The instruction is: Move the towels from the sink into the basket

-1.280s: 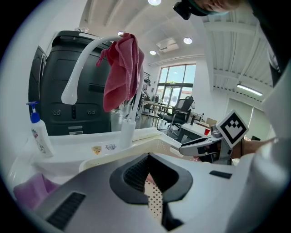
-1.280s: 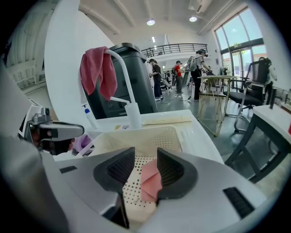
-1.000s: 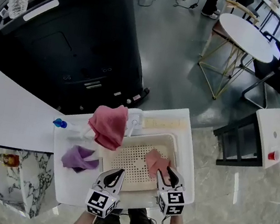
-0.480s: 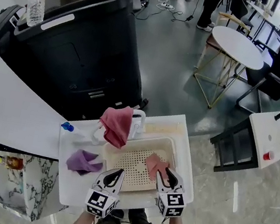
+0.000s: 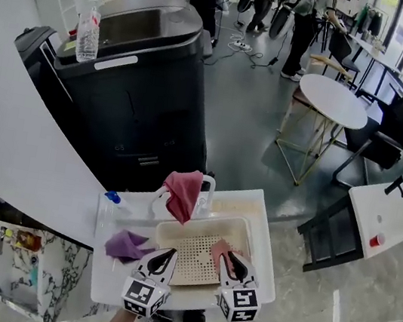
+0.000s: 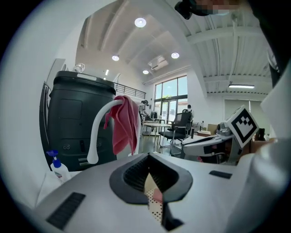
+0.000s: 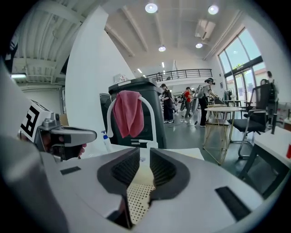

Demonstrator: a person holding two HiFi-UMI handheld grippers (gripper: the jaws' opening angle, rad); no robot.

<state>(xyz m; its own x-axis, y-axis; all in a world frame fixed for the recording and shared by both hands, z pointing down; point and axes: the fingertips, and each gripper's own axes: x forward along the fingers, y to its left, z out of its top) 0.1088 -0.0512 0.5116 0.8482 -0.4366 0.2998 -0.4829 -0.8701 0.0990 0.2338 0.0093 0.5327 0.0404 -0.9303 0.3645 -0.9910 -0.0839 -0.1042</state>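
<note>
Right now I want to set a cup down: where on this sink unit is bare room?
Free: the counter strip right of the beige basin, and the basin's floor left of the pink towel. Crowded: the left counter, with purple towel and spray bottle.

White counter (image 5: 106, 280); purple towel (image 5: 126, 245), probably spray bottle (image 5: 107, 209) on it

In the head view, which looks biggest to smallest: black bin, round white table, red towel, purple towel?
1. black bin
2. round white table
3. red towel and purple towel: nearly alike, too close to rank.
</note>
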